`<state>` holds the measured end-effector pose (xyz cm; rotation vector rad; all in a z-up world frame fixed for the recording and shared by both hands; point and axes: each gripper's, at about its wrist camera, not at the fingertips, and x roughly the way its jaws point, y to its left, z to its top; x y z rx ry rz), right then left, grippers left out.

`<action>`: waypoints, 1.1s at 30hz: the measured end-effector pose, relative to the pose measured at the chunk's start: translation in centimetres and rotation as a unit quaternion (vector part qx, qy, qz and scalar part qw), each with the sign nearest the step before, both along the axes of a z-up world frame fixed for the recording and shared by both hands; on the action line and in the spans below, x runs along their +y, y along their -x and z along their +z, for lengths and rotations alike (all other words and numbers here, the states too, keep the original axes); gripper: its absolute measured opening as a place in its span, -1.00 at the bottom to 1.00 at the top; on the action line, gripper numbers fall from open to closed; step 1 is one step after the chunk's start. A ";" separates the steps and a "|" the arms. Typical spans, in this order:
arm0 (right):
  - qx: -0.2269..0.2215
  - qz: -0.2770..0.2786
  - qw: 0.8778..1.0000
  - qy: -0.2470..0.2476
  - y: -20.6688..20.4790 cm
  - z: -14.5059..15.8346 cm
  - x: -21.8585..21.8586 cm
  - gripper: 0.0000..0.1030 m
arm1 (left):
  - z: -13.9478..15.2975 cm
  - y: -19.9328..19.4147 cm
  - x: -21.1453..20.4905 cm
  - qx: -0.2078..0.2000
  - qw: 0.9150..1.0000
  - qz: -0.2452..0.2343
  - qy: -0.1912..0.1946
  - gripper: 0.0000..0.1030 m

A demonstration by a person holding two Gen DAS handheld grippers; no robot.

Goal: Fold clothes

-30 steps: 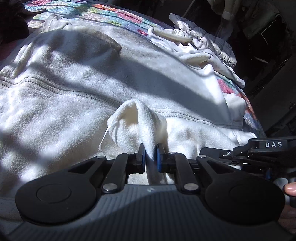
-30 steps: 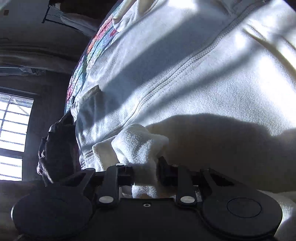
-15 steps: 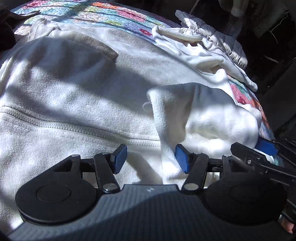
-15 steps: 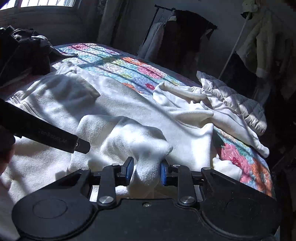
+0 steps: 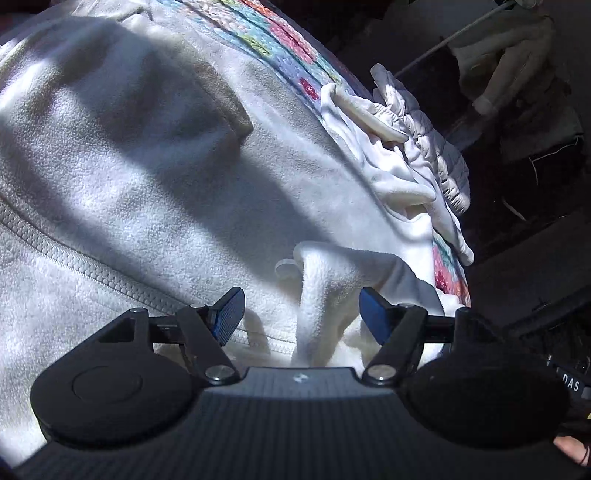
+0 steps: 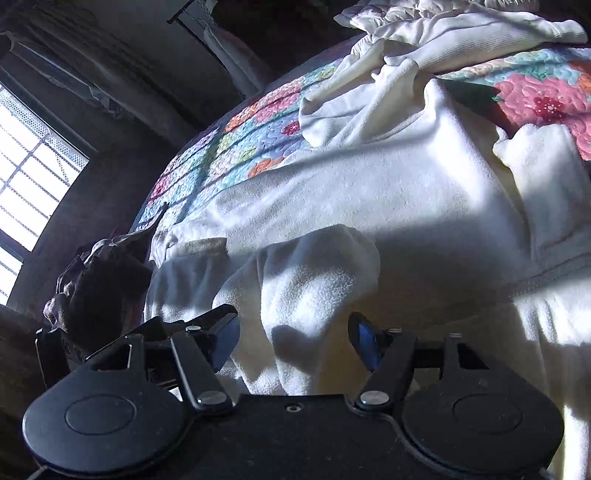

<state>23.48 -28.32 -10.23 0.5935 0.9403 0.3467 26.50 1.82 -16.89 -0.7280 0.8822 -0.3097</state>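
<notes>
A white fleece zip jacket (image 5: pixel 147 177) lies spread on the bed; its zipper (image 5: pixel 74 258) runs lower left. A folded-over corner of it (image 5: pixel 325 280) rests between my left gripper's open fingers. My left gripper (image 5: pixel 301 314) is open and holds nothing. In the right wrist view the same jacket (image 6: pixel 388 192) fills the middle, and a raised fold (image 6: pixel 306 288) lies between the open fingers of my right gripper (image 6: pixel 291 339), which grips nothing.
A flowered quilt (image 6: pixel 229 147) covers the bed. More white garments (image 5: pixel 406 158) are heaped at the far edge, seen also in the right wrist view (image 6: pixel 461 33). A dark garment (image 6: pixel 96 280) lies at the left. A window (image 6: pixel 26 184) is on the left.
My left gripper released the fleece a second ago and stays open. My right gripper has now opened and let go of the fold, which lies on the jacket.
</notes>
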 end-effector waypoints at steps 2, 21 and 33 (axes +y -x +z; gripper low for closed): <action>0.011 -0.012 0.999 -0.028 -1.8 -1.0 -0.1 0.36 | -0.3 -0.7 -0.1 -0.005 1.000 0.005 0.009 0.07; -0.179 0.350 0.868 0.303 10.1 -1.6 11.4 -0.83 | -0.7 2.6 4.7 0.028 0.998 0.048 0.014 -0.24; -0.097 0.132 0.985 0.061 7.0 -0.2 5.8 0.25 | 0.5 3.2 1.5 -0.004 1.000 -0.015 -0.010 0.11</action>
